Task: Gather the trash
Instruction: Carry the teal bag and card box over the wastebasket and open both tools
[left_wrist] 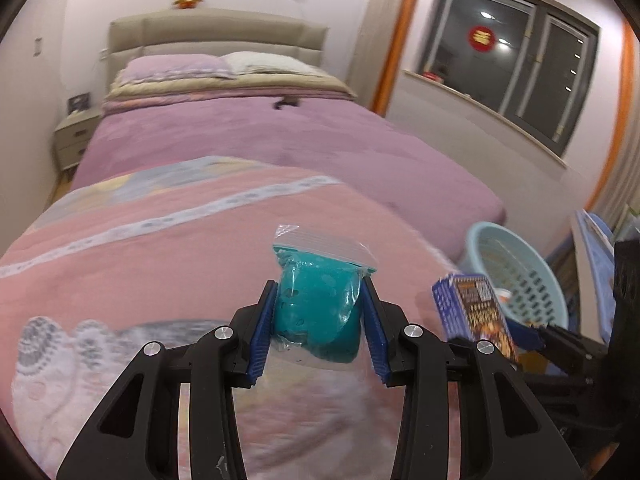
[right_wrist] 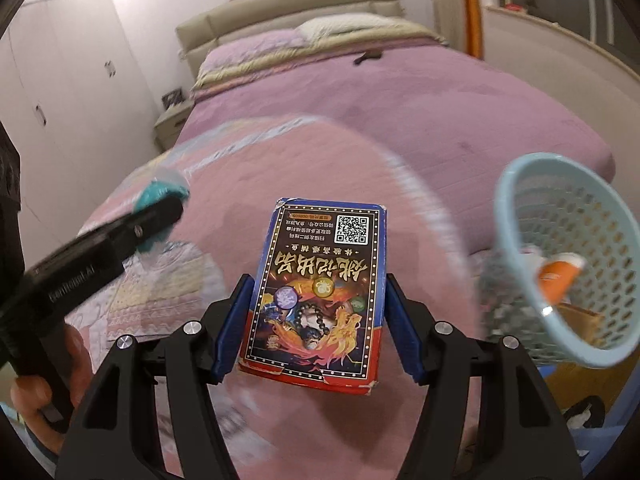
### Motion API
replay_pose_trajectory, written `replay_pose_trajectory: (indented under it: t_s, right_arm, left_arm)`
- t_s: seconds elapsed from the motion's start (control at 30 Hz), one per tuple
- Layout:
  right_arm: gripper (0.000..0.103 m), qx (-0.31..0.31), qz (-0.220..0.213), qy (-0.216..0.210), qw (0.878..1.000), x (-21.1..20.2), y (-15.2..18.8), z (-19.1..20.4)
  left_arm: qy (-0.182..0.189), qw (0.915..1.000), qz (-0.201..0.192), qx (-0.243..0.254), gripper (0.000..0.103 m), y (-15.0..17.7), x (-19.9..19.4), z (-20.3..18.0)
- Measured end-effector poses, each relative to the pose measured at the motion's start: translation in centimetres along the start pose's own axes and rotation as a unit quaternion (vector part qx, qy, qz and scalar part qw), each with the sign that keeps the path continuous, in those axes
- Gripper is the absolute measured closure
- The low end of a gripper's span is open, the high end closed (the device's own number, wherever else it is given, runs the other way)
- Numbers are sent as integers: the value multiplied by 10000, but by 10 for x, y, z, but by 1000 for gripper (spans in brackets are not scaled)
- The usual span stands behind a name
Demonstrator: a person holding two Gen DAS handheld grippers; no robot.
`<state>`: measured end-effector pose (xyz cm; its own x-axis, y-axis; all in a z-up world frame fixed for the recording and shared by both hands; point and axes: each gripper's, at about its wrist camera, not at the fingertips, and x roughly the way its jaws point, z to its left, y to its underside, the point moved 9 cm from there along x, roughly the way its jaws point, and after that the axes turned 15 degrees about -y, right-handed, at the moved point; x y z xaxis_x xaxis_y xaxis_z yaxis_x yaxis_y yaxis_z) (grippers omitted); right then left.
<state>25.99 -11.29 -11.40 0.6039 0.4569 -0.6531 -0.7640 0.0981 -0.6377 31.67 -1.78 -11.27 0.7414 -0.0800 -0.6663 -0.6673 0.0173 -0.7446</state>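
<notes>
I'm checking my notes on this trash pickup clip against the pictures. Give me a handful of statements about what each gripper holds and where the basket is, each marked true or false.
1. The left gripper is shut on a clear zip bag of teal putty. True.
2. The right gripper is open with nothing in it. False: it is shut on a blue and red card box.
3. The light blue basket is to the right of both grippers. True.
4. The basket holds nothing. False: an orange and white item lies inside.
5. The card box is already in the basket. False: it is between the right gripper's fingers, over the pink quilt.
</notes>
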Motion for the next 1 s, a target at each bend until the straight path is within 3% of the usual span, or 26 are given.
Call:
replay_pose_trajectory:
  t_s: [0.27, 0.4, 0.63, 0.77, 1.0]
  right_arm:
    - [43, 196, -733, 293, 9967, -76, -14, -55]
    - [42, 618, -1002, 128, 9930, -104, -18, -94]
    - [42, 1095, -1426, 503, 9824, -145, -21, -166]
    - [42, 1389, -1525, 643, 9764, -157, -22, -202]
    - [40, 1683, -1579, 957, 9683, -167, -21, -245]
  left_arm:
    - [344, 9974, -112, 622, 64, 2, -13, -94]
    - [425, 9951, -78, 886, 64, 1, -8, -132]
    - [784, 9910, -2, 1087, 64, -6, 0, -200]
    - [999, 9875, 123, 1213, 64, -6, 8, -238]
    - [1047, 9846, 278, 1375, 64, -1, 24, -272]
